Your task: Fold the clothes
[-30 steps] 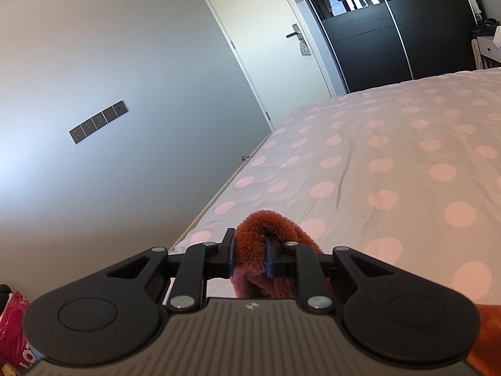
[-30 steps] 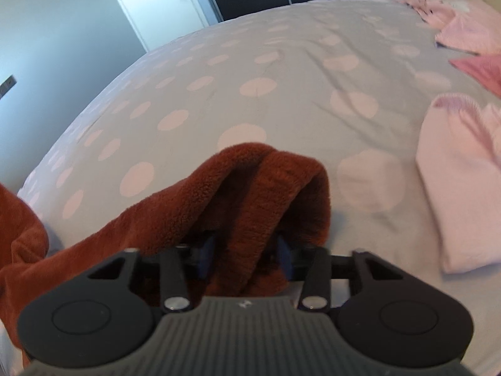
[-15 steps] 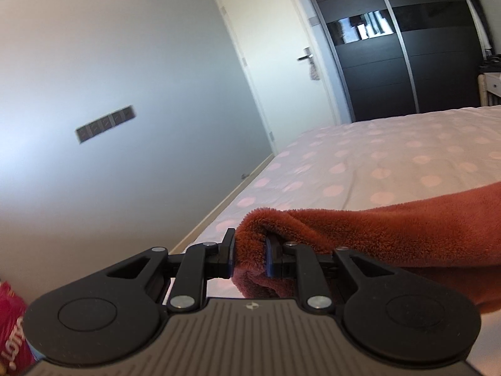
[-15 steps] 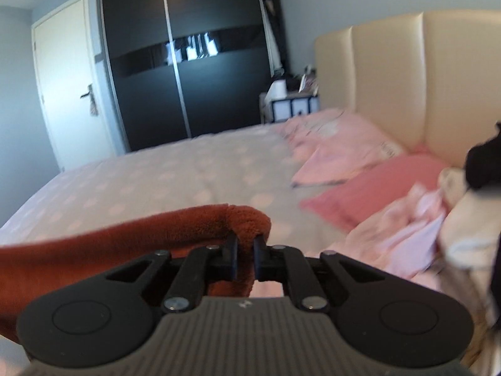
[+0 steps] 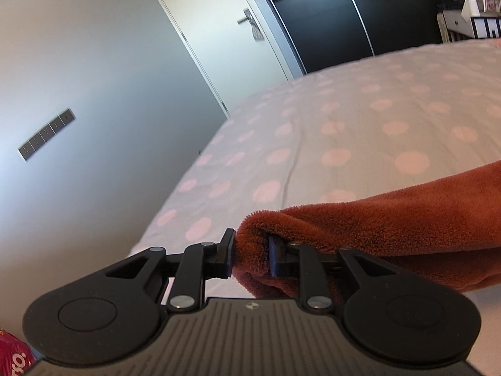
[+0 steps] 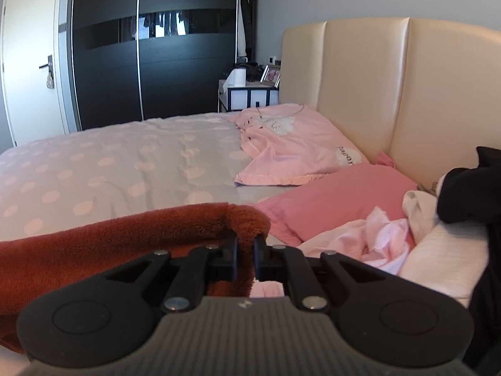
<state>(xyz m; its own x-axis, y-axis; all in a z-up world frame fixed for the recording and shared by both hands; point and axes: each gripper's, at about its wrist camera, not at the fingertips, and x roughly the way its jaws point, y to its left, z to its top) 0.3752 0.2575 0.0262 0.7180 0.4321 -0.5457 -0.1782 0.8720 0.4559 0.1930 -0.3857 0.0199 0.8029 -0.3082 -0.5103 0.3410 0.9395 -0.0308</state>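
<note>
A rust-brown fleece garment (image 5: 391,219) hangs stretched between both tongs above the polka-dot bed (image 5: 344,119). The left tongs (image 5: 250,257) are opening, one fuzzy corner between the jaws and touching both pads, while the right tongs (image 6: 245,258) are pinched tight on the other corner, near a pink pillow (image 6: 338,197).

The garment (image 6: 109,235) hangs stretched above the bed (image 6: 125,163), pillows (image 6: 338,194) to its right.
</note>
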